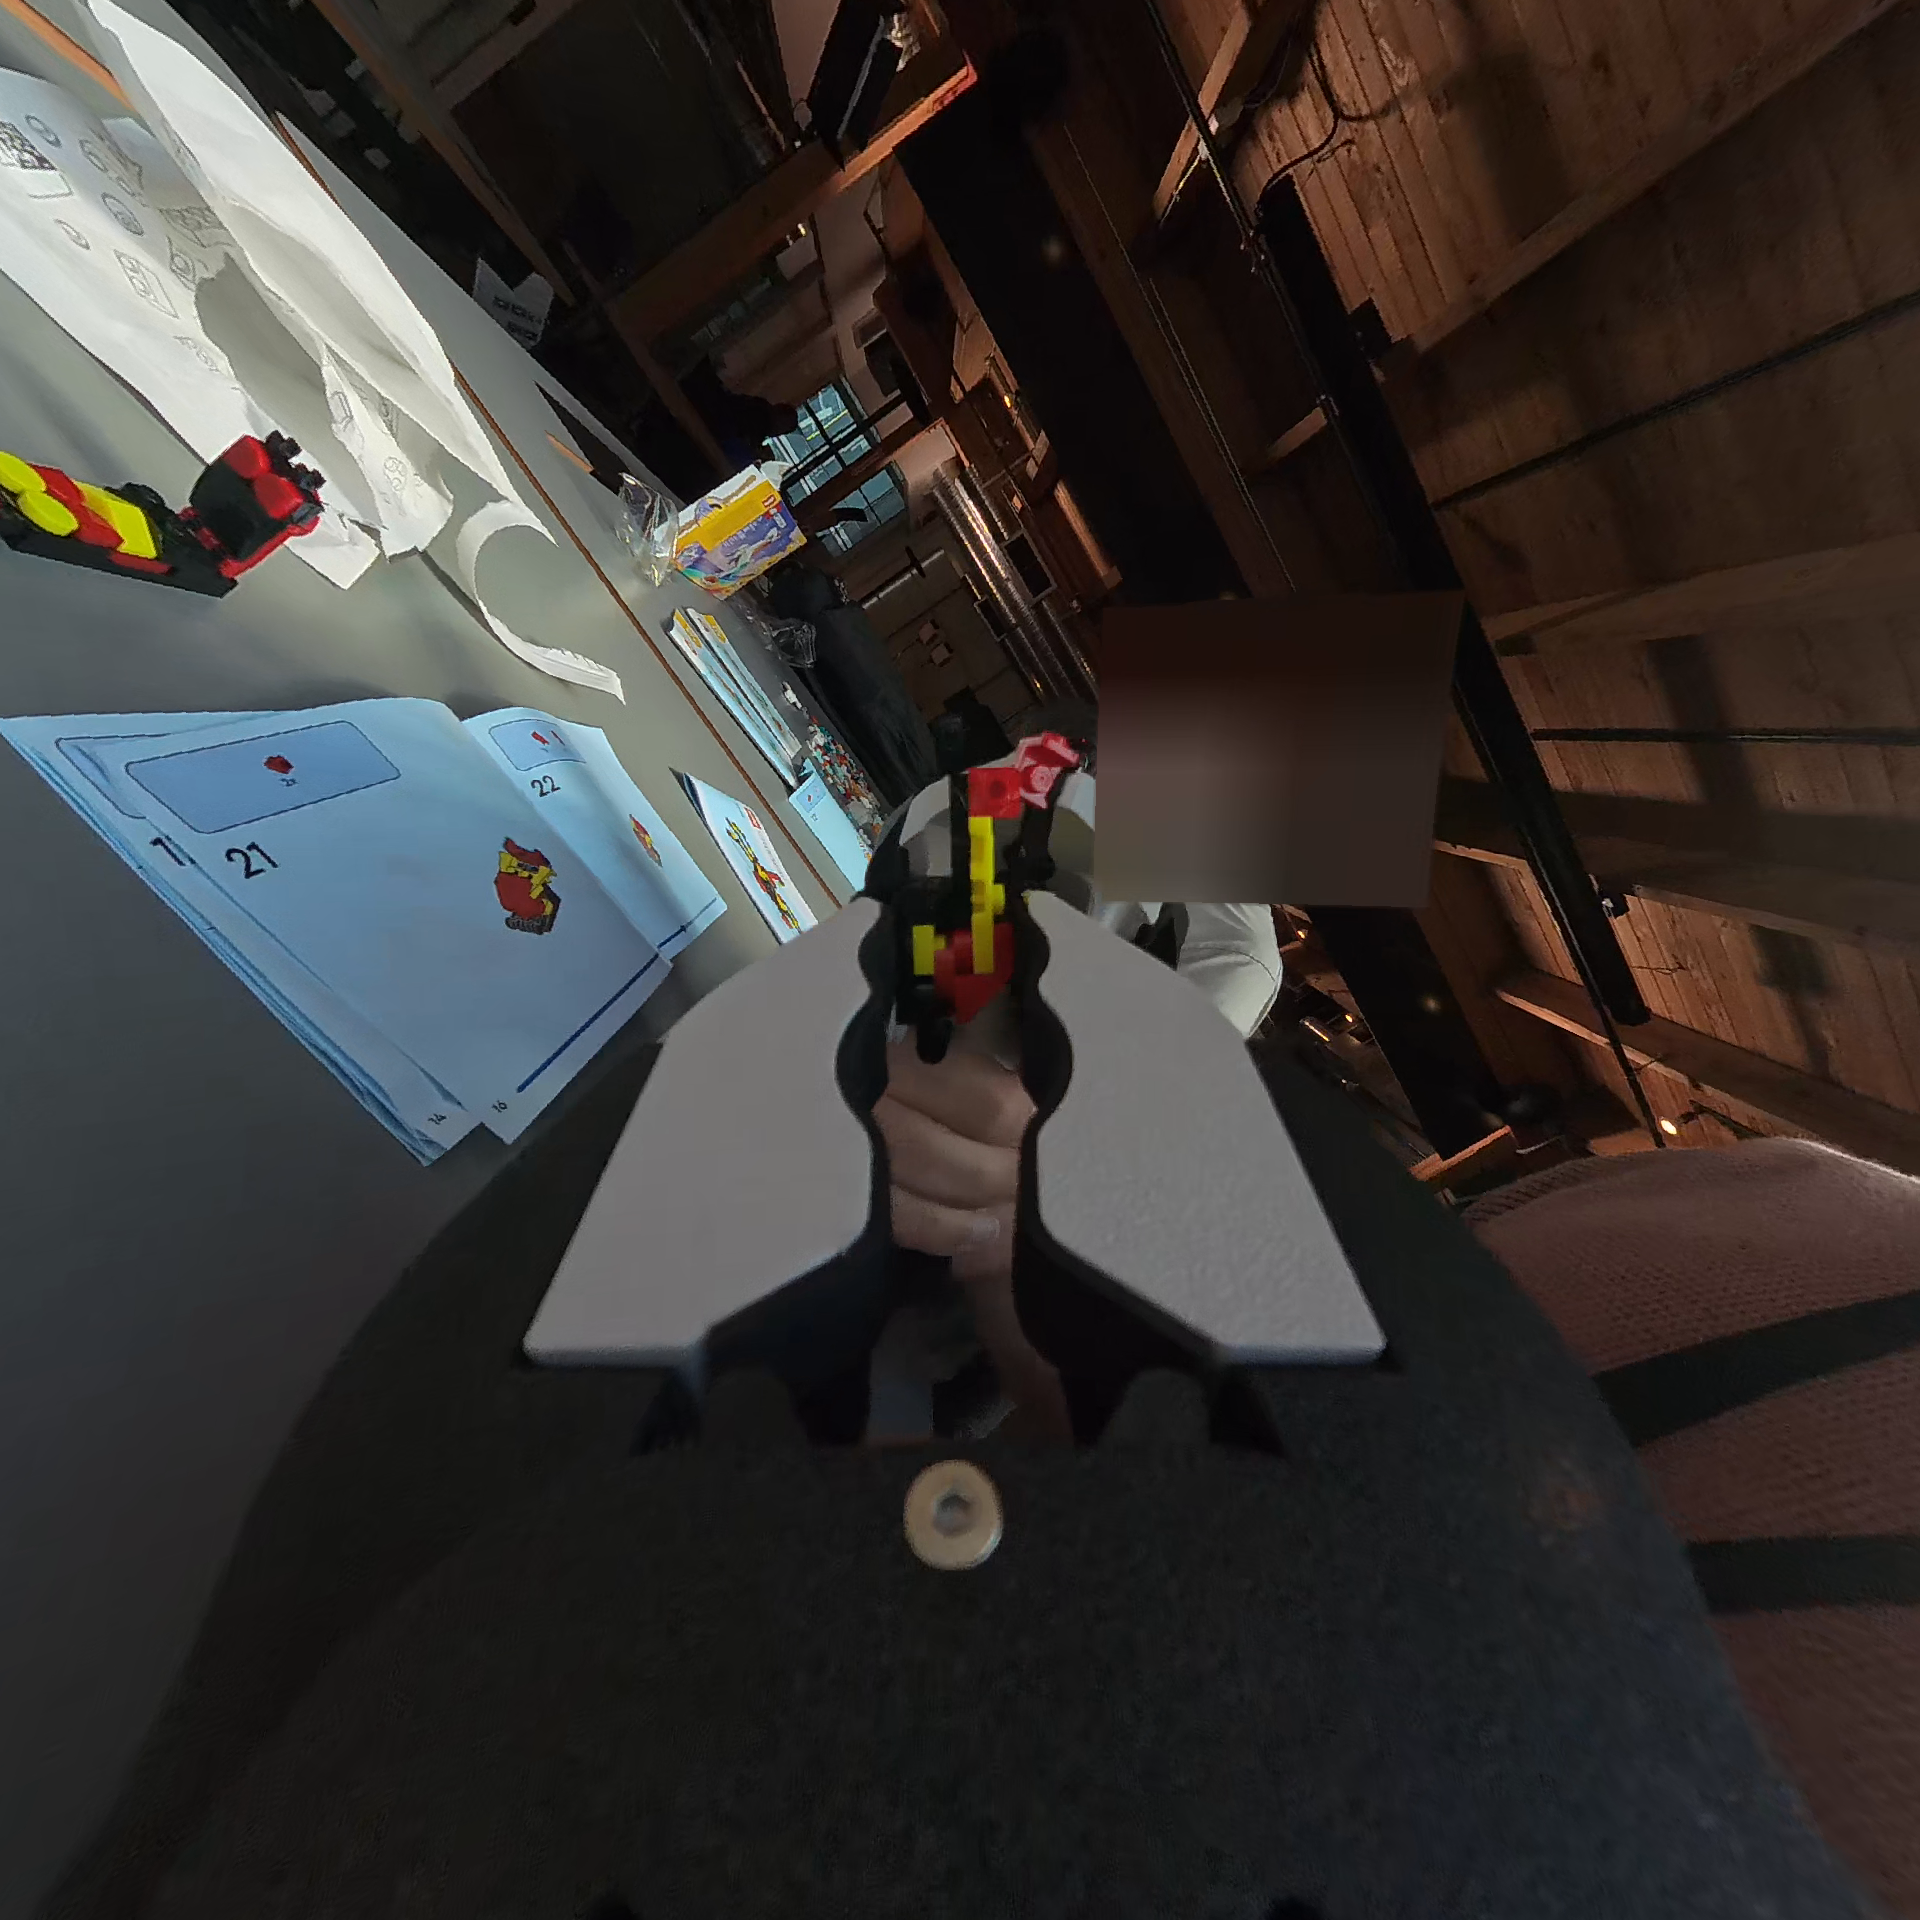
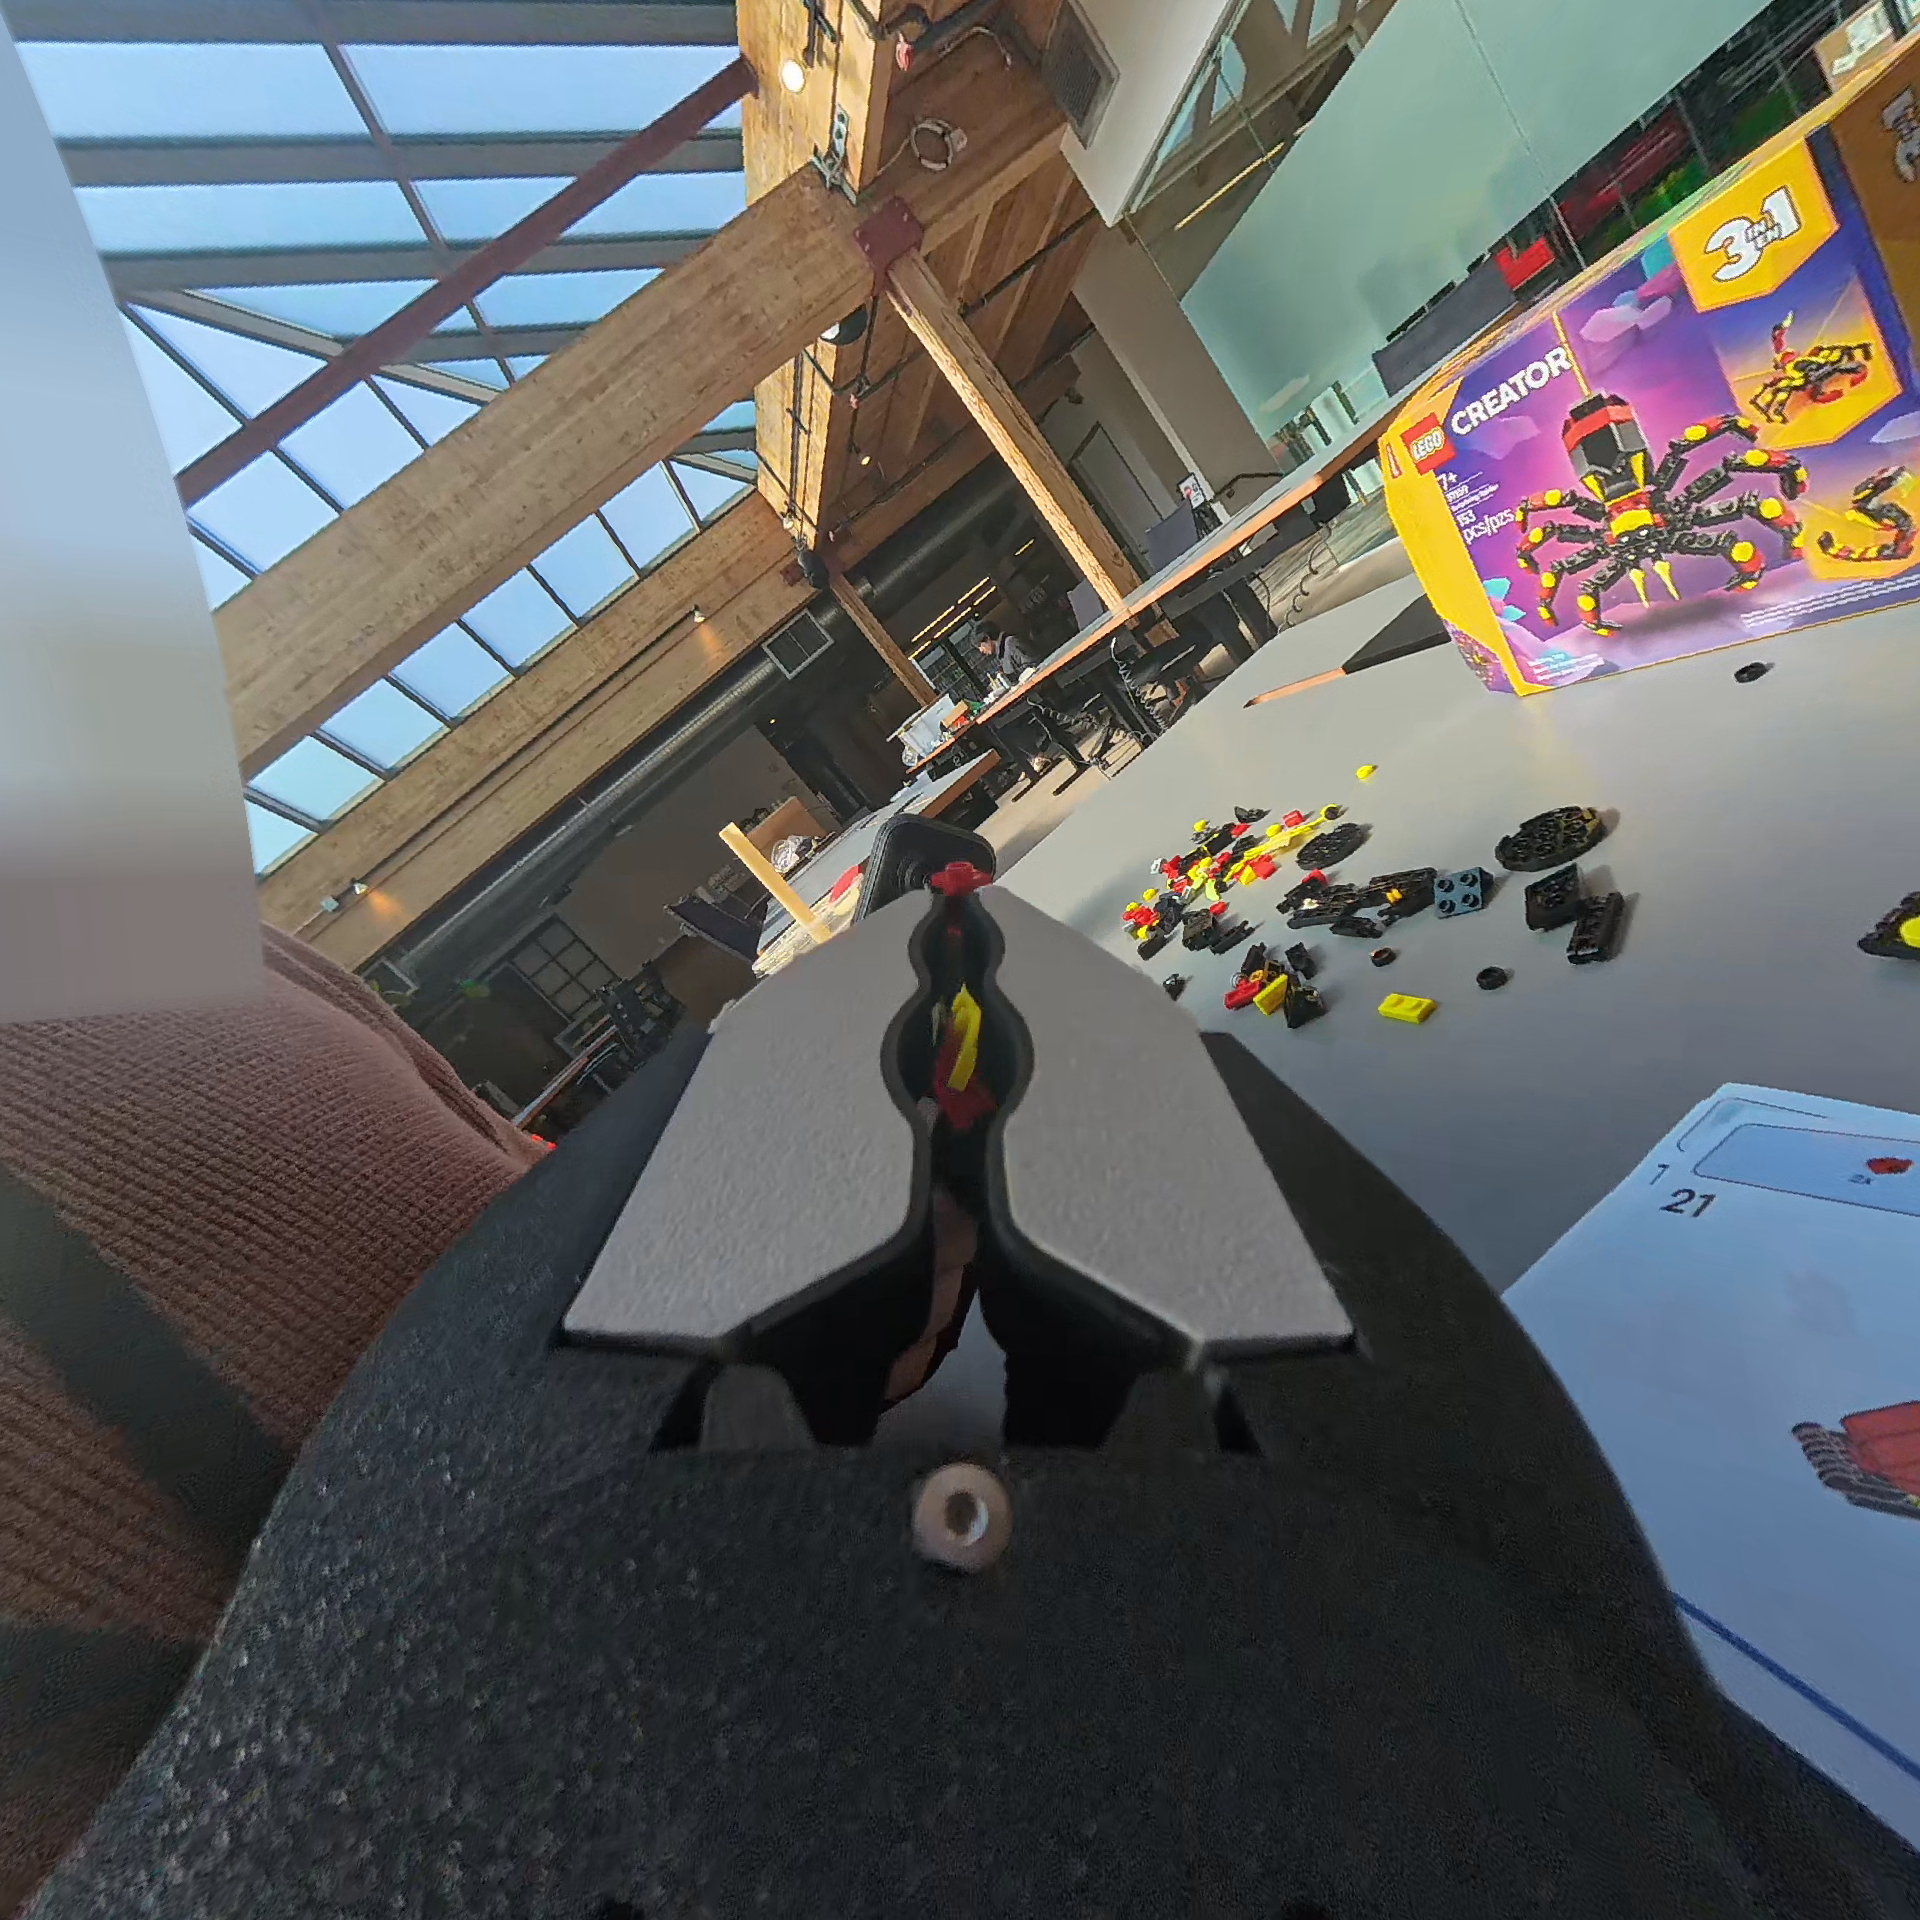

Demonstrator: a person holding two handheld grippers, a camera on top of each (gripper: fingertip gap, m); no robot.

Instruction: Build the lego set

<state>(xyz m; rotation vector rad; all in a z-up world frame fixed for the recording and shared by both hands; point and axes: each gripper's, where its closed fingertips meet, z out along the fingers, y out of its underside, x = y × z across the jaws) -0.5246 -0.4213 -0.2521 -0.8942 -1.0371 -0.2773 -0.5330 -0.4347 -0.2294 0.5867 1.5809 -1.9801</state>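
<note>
My left gripper (image 1: 951, 914) is shut on a small black, yellow and red lego sub-assembly (image 1: 961, 935), held up off the table. My right gripper (image 2: 961, 896) is shut on a small red piece (image 2: 958, 878) at its tips. In the left wrist view that red piece (image 1: 1042, 767) sits at the far top end of the sub-assembly, and I cannot tell if they touch. The sub-assembly also shows through the right gripper's finger gap (image 2: 961, 1049). A hand (image 1: 956, 1164) shows behind the left fingers.
A partly built red, yellow and black model (image 1: 156, 514) lies on the grey table (image 1: 156, 1039) by torn white paper bags (image 1: 312, 312). An open instruction booklet (image 1: 395, 883) lies near. Loose pieces (image 2: 1351, 914) and the set's box (image 2: 1662, 488) lie to the right. Left and right tips are no more than a few centimetres apart.
</note>
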